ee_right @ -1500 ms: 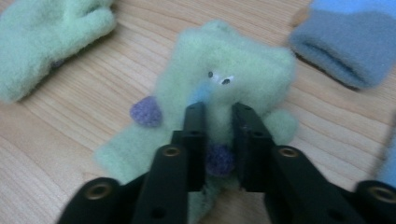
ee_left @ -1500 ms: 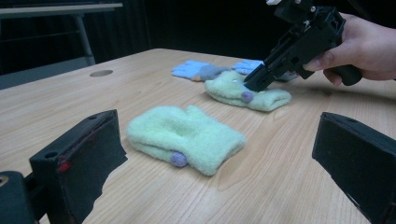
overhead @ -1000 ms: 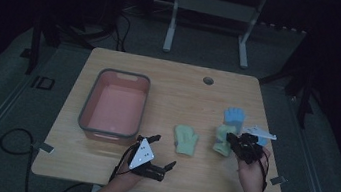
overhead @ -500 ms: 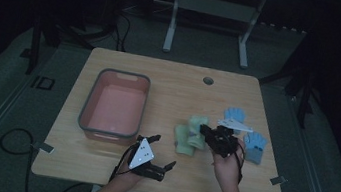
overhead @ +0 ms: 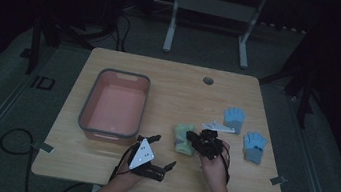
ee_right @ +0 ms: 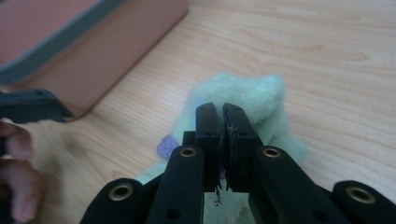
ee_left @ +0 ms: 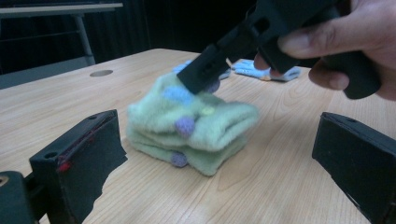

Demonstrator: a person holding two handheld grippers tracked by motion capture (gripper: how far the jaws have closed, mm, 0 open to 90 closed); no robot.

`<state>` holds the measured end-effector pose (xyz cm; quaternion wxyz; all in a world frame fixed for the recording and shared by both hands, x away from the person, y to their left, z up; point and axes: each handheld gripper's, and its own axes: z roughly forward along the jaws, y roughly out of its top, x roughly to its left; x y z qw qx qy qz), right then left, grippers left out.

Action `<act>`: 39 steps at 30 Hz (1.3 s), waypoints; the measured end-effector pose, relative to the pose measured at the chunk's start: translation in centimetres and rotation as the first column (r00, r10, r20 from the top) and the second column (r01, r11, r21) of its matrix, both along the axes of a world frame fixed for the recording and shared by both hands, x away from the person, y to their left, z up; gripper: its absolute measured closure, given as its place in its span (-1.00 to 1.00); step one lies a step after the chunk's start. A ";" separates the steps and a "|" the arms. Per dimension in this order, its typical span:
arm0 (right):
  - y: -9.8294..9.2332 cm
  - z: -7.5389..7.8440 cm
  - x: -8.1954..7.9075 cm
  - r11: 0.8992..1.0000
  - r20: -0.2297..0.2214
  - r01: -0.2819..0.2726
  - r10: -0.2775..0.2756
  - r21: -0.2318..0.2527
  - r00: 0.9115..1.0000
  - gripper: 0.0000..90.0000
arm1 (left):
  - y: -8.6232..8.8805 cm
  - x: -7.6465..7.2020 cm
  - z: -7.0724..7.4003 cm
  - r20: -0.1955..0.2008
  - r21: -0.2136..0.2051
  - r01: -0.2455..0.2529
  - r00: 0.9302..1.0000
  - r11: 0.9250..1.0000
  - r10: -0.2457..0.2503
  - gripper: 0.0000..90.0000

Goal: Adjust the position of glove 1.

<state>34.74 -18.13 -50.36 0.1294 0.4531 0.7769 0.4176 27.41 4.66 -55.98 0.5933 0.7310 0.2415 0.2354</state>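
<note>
Your right gripper (ee_right: 223, 122) is clenched on the green glove (ee_left: 196, 126), dragging it left toward the bin (overhead: 86, 114); your left gripper (overhead: 162, 151) waits near, jaws apart.

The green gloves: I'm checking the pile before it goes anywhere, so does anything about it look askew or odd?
The green gloves lie as a rumpled stack on the table, the upper one bunched and lifted where the right gripper has pinched its fabric with jaws shut. The left gripper waits open beside them. No damage visible.
</note>
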 end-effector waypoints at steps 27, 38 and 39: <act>-1.3 -1.8 0.2 0.999 0.052 -0.028 0.030 -0.029 0.998 0.47 | -1.0 0.0 0.2 -0.004 0.108 -0.025 1.000 0.994 0.025 -0.97; -2.5 0.7 0.5 0.996 0.096 -0.088 0.090 -0.019 0.991 -0.75 | -3.1 0.3 1.2 -0.091 0.279 0.059 0.995 0.959 -0.034 -0.71; -2.5 0.7 0.5 0.996 0.096 -0.088 0.090 -0.019 0.991 -0.77 | -3.5 0.7 1.3 -0.130 0.309 0.122 0.988 0.943 -0.085 -0.71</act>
